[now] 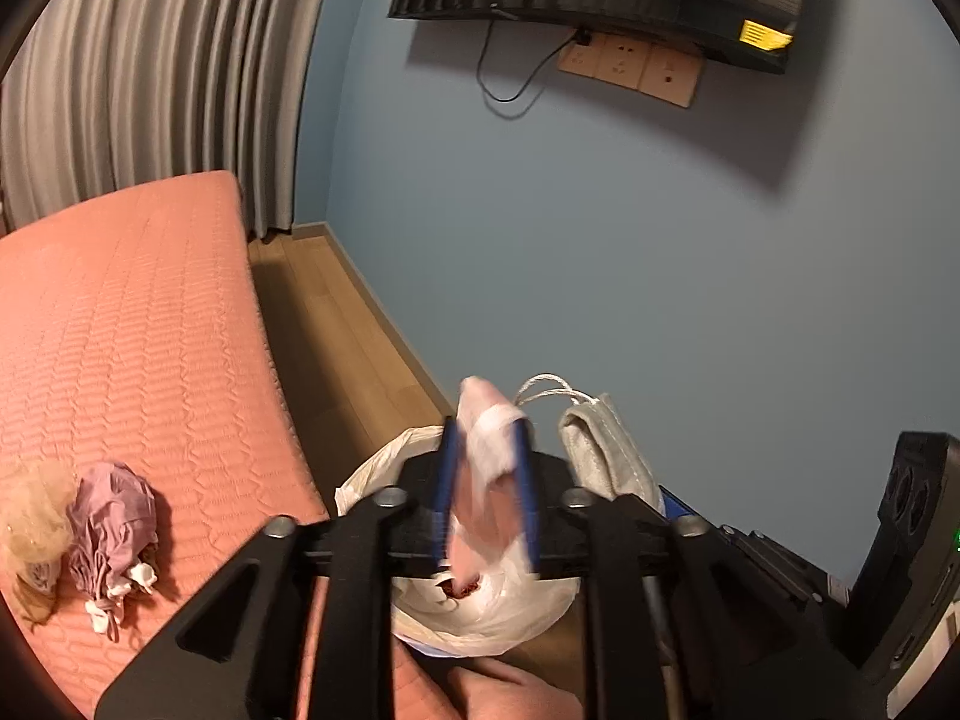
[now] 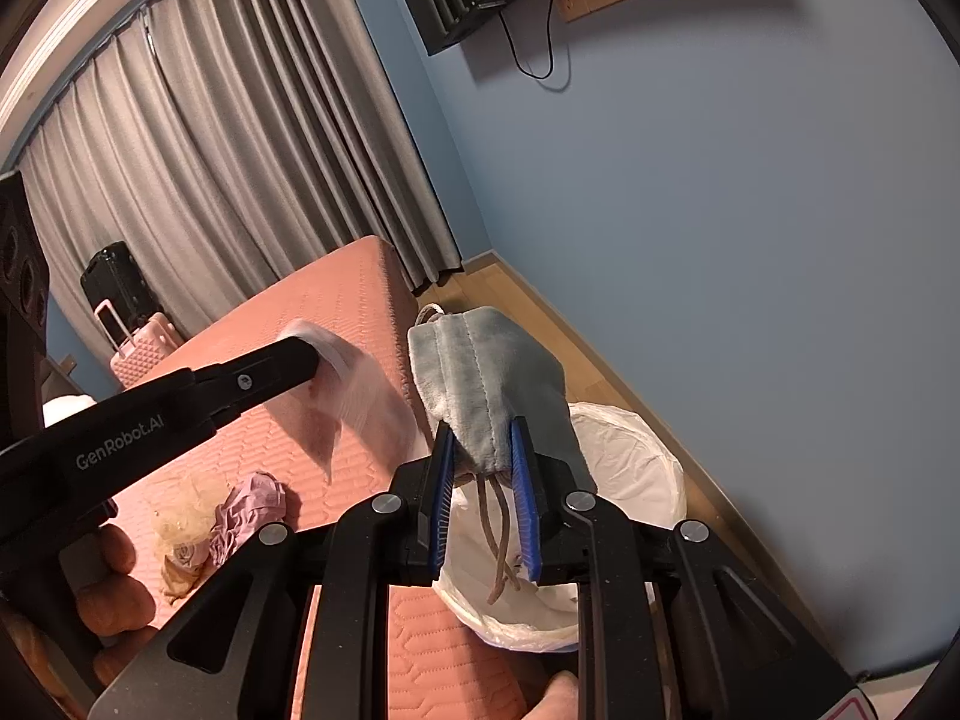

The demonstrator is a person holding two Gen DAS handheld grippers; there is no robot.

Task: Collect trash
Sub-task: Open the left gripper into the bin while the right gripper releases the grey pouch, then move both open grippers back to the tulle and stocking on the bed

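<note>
While my left gripper [image 1: 485, 480] clamps a plastic wrapper [image 1: 489, 450] and my right gripper [image 2: 480, 492] a grey pouch [image 2: 486, 384] over the lined bin [image 2: 636, 468], crumpled scraps [image 1: 111, 516] await on the bed [image 1: 120, 312] at left.

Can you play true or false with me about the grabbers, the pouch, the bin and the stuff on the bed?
1. The right hand-held gripper is pinching a grey pouch. True.
2. The left hand-held gripper is empty. False: it is shut on a clear plastic bag.
3. The bin has a white liner. True.
4. The purple cloth is already in the bin. False: it lies on the pink bed, beside a blond fluffy thing.
5. The wall is yellow. False: it is blue.
</note>
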